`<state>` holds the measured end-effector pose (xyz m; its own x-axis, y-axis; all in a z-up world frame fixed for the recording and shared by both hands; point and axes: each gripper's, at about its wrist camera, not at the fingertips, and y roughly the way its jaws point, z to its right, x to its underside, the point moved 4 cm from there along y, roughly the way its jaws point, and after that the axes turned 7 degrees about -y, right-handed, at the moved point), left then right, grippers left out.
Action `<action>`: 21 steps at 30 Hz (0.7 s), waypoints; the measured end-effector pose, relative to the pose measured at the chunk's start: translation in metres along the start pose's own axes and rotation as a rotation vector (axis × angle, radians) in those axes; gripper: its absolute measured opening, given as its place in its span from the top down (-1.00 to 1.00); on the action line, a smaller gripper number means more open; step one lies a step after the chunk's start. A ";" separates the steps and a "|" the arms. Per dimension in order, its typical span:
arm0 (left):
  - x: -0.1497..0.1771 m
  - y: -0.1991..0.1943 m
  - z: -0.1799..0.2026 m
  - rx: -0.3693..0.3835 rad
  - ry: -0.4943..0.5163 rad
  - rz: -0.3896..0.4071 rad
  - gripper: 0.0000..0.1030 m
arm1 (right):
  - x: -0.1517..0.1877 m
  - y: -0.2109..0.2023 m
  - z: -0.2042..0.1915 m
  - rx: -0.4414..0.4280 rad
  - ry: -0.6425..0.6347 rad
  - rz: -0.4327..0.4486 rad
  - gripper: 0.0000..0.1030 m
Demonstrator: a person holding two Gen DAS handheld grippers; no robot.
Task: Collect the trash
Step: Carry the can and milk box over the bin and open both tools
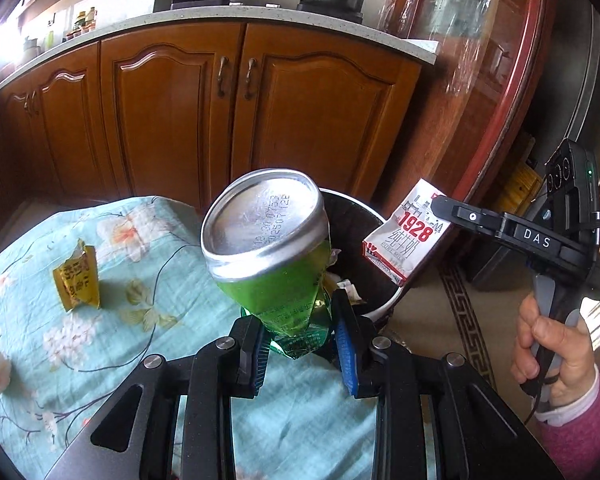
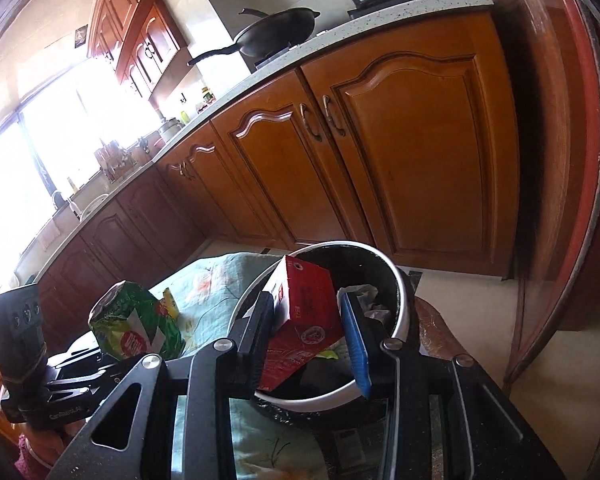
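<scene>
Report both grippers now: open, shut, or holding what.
Left gripper: shut on the crushed green can.
Right gripper: shut on the red-and-white milk carton, over the trash bin.

Wooden kitchen cabinets (image 1: 204,112) (bright window (image 2: 40,128))

Daylit; window (image 2: 40,152) blown out at left in both views. Strong fisheye bending, dark vignette corners. Glare on table (image 1: 480,60) glass, slight edge blur.
</scene>
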<state>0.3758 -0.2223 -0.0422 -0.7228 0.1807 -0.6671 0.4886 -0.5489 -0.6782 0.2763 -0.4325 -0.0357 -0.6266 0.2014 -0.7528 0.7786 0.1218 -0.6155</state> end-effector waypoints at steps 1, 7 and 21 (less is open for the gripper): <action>-0.004 0.005 0.002 0.005 0.001 -0.004 0.47 | 0.000 0.002 0.004 0.008 0.002 -0.003 0.31; -0.031 0.035 0.012 0.007 0.013 -0.011 0.47 | -0.003 0.014 0.024 0.041 0.012 -0.022 0.31; -0.051 0.111 0.019 -0.048 0.048 -0.106 0.45 | -0.010 0.043 0.039 0.063 -0.021 -0.071 0.31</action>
<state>0.4579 -0.3087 -0.0776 -0.7478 0.2750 -0.6043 0.4349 -0.4849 -0.7588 0.3151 -0.4668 -0.0635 -0.6810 0.1736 -0.7114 0.7294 0.0738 -0.6801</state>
